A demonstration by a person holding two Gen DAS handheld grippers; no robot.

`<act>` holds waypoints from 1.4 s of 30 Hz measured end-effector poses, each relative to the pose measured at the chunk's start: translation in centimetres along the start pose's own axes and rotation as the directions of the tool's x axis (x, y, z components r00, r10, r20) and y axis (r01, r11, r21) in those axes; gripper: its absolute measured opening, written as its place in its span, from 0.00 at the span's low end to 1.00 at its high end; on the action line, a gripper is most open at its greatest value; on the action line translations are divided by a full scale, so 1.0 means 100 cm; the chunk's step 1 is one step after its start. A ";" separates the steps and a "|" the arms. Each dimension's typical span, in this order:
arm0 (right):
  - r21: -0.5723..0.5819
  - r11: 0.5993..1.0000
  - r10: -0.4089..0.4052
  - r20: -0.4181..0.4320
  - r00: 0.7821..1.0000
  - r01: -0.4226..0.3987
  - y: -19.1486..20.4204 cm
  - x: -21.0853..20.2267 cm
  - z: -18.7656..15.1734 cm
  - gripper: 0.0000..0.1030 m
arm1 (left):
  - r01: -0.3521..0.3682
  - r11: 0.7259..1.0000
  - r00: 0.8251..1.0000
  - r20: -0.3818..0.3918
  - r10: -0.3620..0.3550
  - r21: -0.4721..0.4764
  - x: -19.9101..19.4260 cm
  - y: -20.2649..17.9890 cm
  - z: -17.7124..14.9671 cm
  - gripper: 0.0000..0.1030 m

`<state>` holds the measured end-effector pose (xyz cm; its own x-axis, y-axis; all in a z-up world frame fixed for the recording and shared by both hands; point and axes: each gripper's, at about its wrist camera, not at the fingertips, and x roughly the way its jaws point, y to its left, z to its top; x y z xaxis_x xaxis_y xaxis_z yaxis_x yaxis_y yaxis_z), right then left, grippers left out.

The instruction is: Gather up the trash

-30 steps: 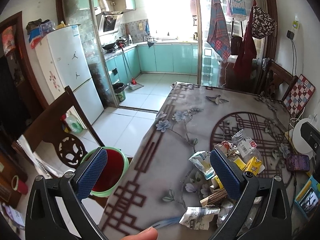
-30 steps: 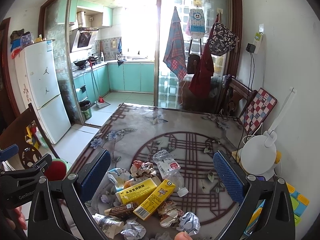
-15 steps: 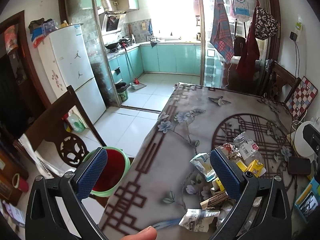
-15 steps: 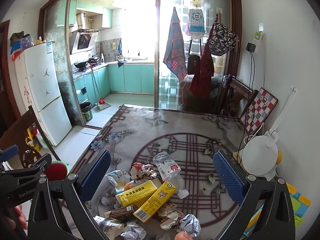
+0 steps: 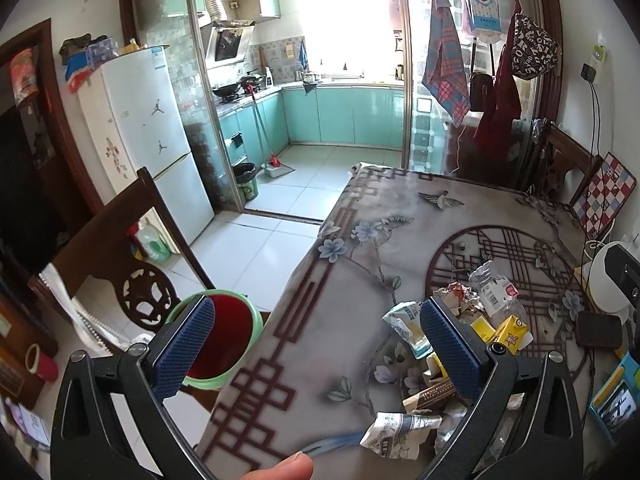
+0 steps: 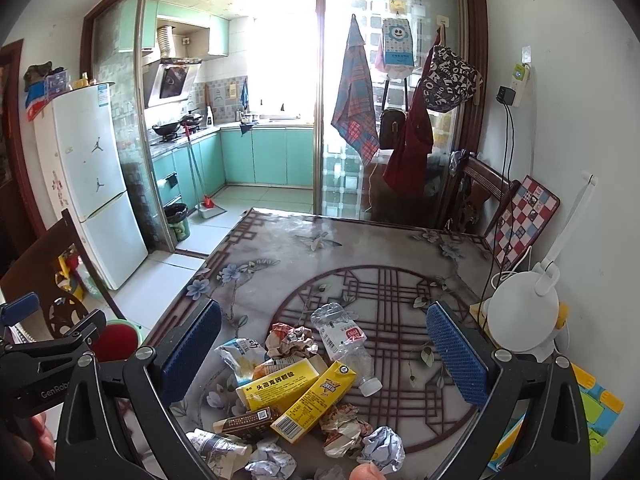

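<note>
Trash pile of crumpled paper and yellow cartons (image 6: 304, 392) sits right under our right claw (image 6: 320, 356); both claws gape empty, left claw (image 5: 316, 344) off beside it.

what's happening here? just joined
A person holds two handheld grippers over a table to collect trash. The left gripper and right gripper are both open and empty, above a pile with a crushed bottle, yellow cartons and crumpled paper. A red bin waits beside the table. Nothing is picked up yet.
</note>
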<state>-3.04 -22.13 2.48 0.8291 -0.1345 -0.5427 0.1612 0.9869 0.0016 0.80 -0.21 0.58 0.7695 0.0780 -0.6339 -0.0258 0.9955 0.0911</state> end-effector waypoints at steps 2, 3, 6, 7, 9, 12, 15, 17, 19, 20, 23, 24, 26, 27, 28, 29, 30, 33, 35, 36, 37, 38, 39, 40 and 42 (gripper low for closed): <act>0.000 1.000 -0.001 -0.001 1.000 0.001 0.000 0.000 0.000 1.00 | 0.000 1.000 1.000 0.000 0.000 -0.004 0.000 0.000 0.000 1.00; -0.001 1.000 -0.002 -0.001 1.000 0.002 0.001 0.000 -0.001 1.00 | 0.004 1.000 1.000 -0.002 -0.004 -0.010 0.000 0.001 0.000 1.00; -0.001 1.000 -0.002 -0.004 1.000 0.002 0.000 0.001 -0.002 1.00 | 0.024 1.000 1.000 -0.010 -0.024 -0.016 0.000 0.000 -0.002 1.00; 0.001 1.000 -0.002 -0.007 1.000 0.002 0.001 0.001 -0.003 1.00 | 0.026 1.000 1.000 -0.012 -0.026 -0.012 0.000 -0.001 -0.002 1.00; 0.003 1.000 -0.001 -0.017 1.000 0.001 0.000 0.002 -0.005 1.00 | 0.026 1.000 1.000 -0.015 -0.026 -0.001 0.001 -0.003 -0.003 1.00; 0.003 1.000 0.000 -0.023 1.000 0.000 -0.002 0.003 -0.007 1.00 | 0.036 0.999 0.999 -0.015 -0.036 0.009 0.000 -0.006 -0.003 1.00; -0.003 1.000 -0.007 -0.027 1.000 0.007 -0.003 0.003 -0.008 1.00 | 0.050 0.999 0.999 -0.011 -0.049 0.016 0.000 -0.006 -0.003 1.00; -0.006 1.000 -0.011 -0.033 0.999 0.010 -0.004 0.004 -0.008 1.00 | 0.060 0.998 0.998 0.001 -0.060 0.016 -0.001 -0.005 -0.002 1.00; -0.006 1.000 -0.012 -0.037 0.999 0.012 -0.005 0.005 -0.009 1.00 | 0.073 0.997 0.997 0.015 -0.073 0.010 -0.002 -0.004 -0.001 1.00; -0.003 1.000 -0.010 -0.037 0.999 0.010 -0.008 0.006 -0.009 1.00 | 0.082 0.997 0.996 0.024 -0.082 0.010 -0.003 -0.003 0.000 1.00; 0.039 0.998 0.050 0.006 0.999 -0.050 -0.016 0.004 -0.012 1.00 | 0.127 0.989 0.989 0.064 -0.132 0.074 -0.002 -0.007 -0.005 1.00; 0.044 0.995 0.086 0.025 0.996 -0.087 -0.019 0.006 -0.016 1.00 | 0.153 0.983 0.985 0.065 -0.160 0.104 0.001 -0.009 -0.009 1.00; 0.032 0.990 0.138 -0.027 0.990 -0.137 -0.024 0.017 -0.026 1.00 | 0.243 0.953 0.970 -0.026 -0.243 0.181 0.018 -0.015 -0.024 1.00; 0.013 0.990 0.143 -0.108 0.984 -0.143 -0.025 0.027 -0.032 1.00 | 0.265 0.943 0.964 -0.065 -0.257 0.199 0.025 -0.018 -0.033 1.00; 0.002 0.991 0.133 -0.151 0.979 -0.135 -0.028 0.034 -0.039 1.00 | 0.271 0.938 0.962 -0.097 -0.256 0.217 0.034 -0.021 -0.044 1.00; 0.000 0.993 0.118 -0.164 0.979 -0.120 -0.031 0.038 -0.047 1.00 | 0.270 0.932 0.960 -0.137 -0.243 0.242 0.045 -0.026 -0.058 1.00; -0.004 0.994 0.108 -0.176 0.978 -0.111 -0.035 0.041 -0.054 1.00 | 0.286 0.921 0.952 -0.187 -0.242 0.264 0.056 -0.032 -0.071 1.00; -0.041 0.994 0.084 -0.240 0.967 -0.097 -0.039 0.048 -0.073 1.00 | 0.427 0.877 0.865 -0.380 -0.326 0.218 0.091 -0.044 -0.105 1.00; -0.049 0.995 0.065 -0.284 0.957 -0.083 -0.040 0.053 -0.086 1.00 | 0.452 0.875 0.821 -0.464 -0.333 0.172 0.112 -0.051 -0.124 0.91; -0.039 0.996 0.061 -0.306 0.950 -0.077 -0.042 0.055 -0.092 1.00 | 0.452 0.877 0.807 -0.493 -0.325 0.164 0.122 -0.055 -0.133 0.73; -0.026 0.996 0.070 -0.332 0.941 -0.083 -0.043 0.058 -0.098 1.00 | 0.450 0.879 0.796 -0.516 -0.315 0.157 0.129 -0.059 -0.139 0.62; -0.014 0.995 0.089 -0.353 0.931 -0.100 -0.044 0.060 -0.103 1.00 | 0.453 0.880 0.783 -0.536 -0.315 0.144 0.136 -0.061 -0.142 0.41; -0.003 0.992 0.113 -0.373 0.921 -0.124 -0.043 0.063 -0.109 1.00 | 0.476 0.873 0.760 -0.548 -0.348 0.105 0.138 -0.060 -0.146 0.33; 0.003 0.989 0.135 -0.387 0.912 -0.145 -0.043 0.066 -0.113 0.99 | 0.493 0.868 0.744 -0.546 -0.384 0.061 0.138 -0.057 -0.146 0.32; 0.004 0.979 0.187 -0.406 0.894 -0.203 -0.034 0.068 -0.122 0.99 | 0.505 0.862 0.729 -0.553 -0.405 0.035 0.135 -0.054 -0.145 0.20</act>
<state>-4.43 -25.34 -11.46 0.5540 0.1006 -0.8264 -0.0088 0.9933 0.1150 2.08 -3.73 -19.60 0.2184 -0.3162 -0.9232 0.3892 0.8958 -0.2147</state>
